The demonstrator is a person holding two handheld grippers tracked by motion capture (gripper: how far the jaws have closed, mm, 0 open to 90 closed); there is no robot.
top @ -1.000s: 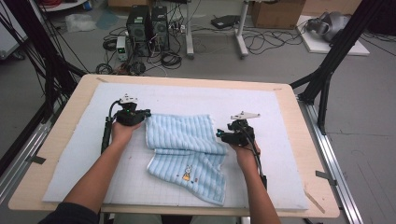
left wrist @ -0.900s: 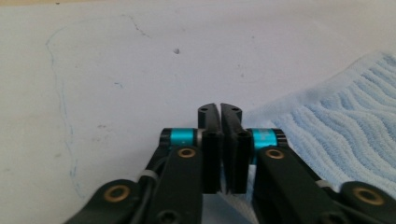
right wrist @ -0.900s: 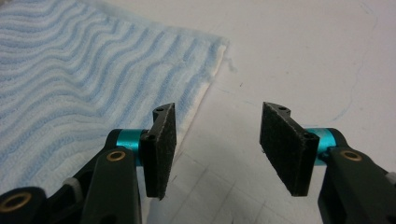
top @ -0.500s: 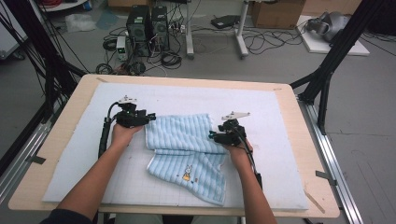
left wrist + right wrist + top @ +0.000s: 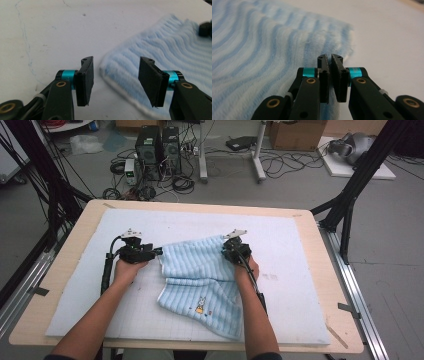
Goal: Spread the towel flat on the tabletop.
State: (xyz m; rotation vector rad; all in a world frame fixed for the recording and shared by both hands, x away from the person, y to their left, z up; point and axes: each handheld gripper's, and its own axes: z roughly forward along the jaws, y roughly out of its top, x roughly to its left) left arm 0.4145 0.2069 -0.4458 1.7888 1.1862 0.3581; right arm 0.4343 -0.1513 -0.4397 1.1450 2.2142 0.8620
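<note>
The striped towel (image 5: 202, 280) lies folded mid-counter (image 5: 320, 270). The right tongs (image 5: 329, 60) have just closed, pinching its far right corner. The left tongs (image 5: 113, 75) stand half open, having just been parting, the towel's left corner lying between them, unpinched and the nearer target.

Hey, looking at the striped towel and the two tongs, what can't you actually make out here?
- Light blue striped terry towel: small embroidered figure, high view, too small to identify.
- Right tongs: right gripper view, whether cloth sits between the shut pads, hidden by them.
- Left tongs: towel's near edge blurred, left gripper view.
</note>
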